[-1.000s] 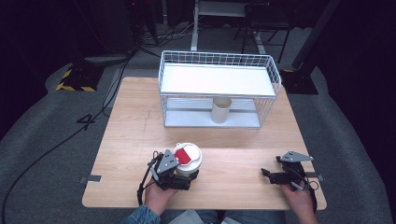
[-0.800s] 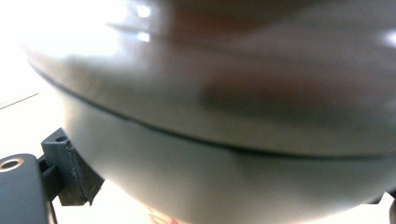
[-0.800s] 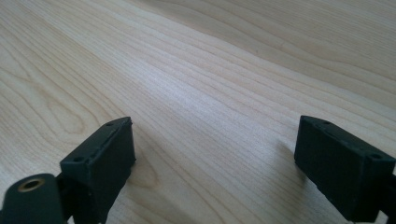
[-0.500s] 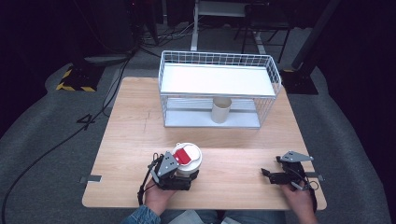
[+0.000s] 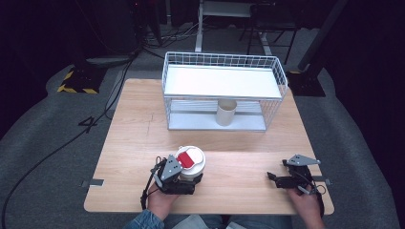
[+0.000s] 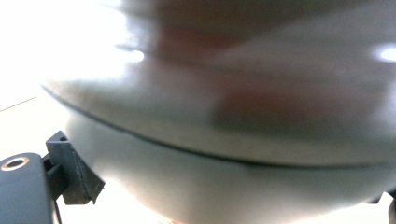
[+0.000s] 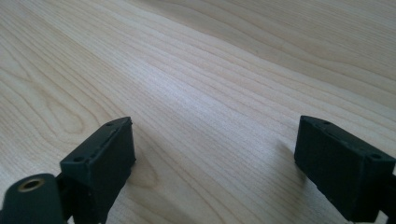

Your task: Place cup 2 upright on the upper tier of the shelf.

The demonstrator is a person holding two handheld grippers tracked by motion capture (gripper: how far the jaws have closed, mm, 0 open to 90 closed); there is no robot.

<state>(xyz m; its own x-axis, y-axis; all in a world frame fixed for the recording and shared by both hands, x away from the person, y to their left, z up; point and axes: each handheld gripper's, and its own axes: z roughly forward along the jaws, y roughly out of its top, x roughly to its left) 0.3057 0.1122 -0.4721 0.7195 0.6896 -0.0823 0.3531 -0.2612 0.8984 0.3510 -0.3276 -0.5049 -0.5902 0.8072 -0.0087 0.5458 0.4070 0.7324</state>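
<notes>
Near the front edge of the table [image 5: 133,138], the left gripper [image 5: 184,177] has a white cup with a lid [image 5: 191,161] and a red patch on top between its jaws; in the left gripper view the cup's wall bulges up close against the lens with one jaw tip beside it, so the jaws look closed on the cup, though the blur hides the contact itself. The right gripper [image 5: 274,180] rests at the front right, well apart from the cup, with its jaws standing about half open over bare wood and holding nothing. A second, tan cup [image 5: 226,112] stands on the lower level of a wire rack [image 5: 224,64] at the far side. The grip seems low on a tapered, smooth wall, so the cup could slip or tip on a quick lift, and too hard a squeeze might buckle it and pop the lid. Carried towards the rack, it could catch the wire rim or knock the tan cup.
</notes>
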